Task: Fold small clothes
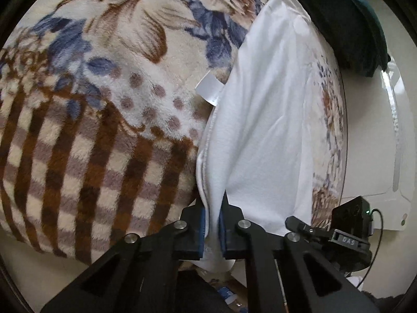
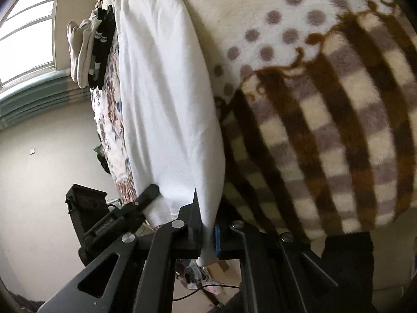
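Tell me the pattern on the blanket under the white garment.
Floral blanket, blue and brown on cream, with dots and brown checks; left wrist view shows it best.

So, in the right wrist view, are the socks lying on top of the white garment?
No, the socks lie on the flowered blanket beside the white garment, near the window.

A plush blanket printed with blue and brown flowers, dots and brown checks (very fuzzy) covers the bed. Far off, white and black socks lie in a row near a bright window.
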Motion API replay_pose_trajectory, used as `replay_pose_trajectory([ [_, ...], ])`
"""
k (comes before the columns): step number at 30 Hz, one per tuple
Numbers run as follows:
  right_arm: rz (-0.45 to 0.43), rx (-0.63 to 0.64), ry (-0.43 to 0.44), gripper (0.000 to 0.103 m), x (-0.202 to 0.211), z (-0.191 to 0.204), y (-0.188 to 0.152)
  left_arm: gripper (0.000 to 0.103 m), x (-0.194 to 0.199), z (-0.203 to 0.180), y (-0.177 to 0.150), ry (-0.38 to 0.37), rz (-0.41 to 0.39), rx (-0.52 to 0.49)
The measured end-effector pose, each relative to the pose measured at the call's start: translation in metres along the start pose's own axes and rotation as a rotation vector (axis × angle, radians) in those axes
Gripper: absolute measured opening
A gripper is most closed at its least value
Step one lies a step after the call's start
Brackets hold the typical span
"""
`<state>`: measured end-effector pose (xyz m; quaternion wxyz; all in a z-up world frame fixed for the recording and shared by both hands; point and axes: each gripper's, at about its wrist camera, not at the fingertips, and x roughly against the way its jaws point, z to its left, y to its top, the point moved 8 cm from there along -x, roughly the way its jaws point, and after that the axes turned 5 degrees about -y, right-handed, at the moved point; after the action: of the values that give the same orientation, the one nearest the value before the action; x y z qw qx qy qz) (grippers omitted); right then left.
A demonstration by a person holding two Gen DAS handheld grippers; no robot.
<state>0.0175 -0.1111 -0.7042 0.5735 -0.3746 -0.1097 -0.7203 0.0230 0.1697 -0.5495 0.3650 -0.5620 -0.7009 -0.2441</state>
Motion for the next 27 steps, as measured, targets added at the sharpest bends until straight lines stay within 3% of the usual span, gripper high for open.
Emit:
replay_pose_trajectory([
  [7,-0.007,-0.007,0.064,0.006,0.031,0.021,-0.001,0.006,0.045,-0.038,0.020,-0.075,-0.065,0.001],
  [11,-0.049,0.038,0.114,0.006,0.060,0.064,0.018,0.006,0.077,-0.083,0.063,-0.150,-0.150,-0.025],
  [15,-0.124,0.071,0.157,0.006,0.092,0.112,0.056,0.006,0.088,-0.139,0.127,-0.221,-0.215,-0.080],
  [21,-0.259,0.108,0.150,0.006,0.127,0.179,0.159,0.006,0.074,-0.190,0.246,-0.257,-0.255,-0.129],
  [27,-0.352,0.115,0.067,0.006,0.117,0.236,0.301,0.006,0.019,-0.207,0.370,-0.169,-0.239,-0.175],
])
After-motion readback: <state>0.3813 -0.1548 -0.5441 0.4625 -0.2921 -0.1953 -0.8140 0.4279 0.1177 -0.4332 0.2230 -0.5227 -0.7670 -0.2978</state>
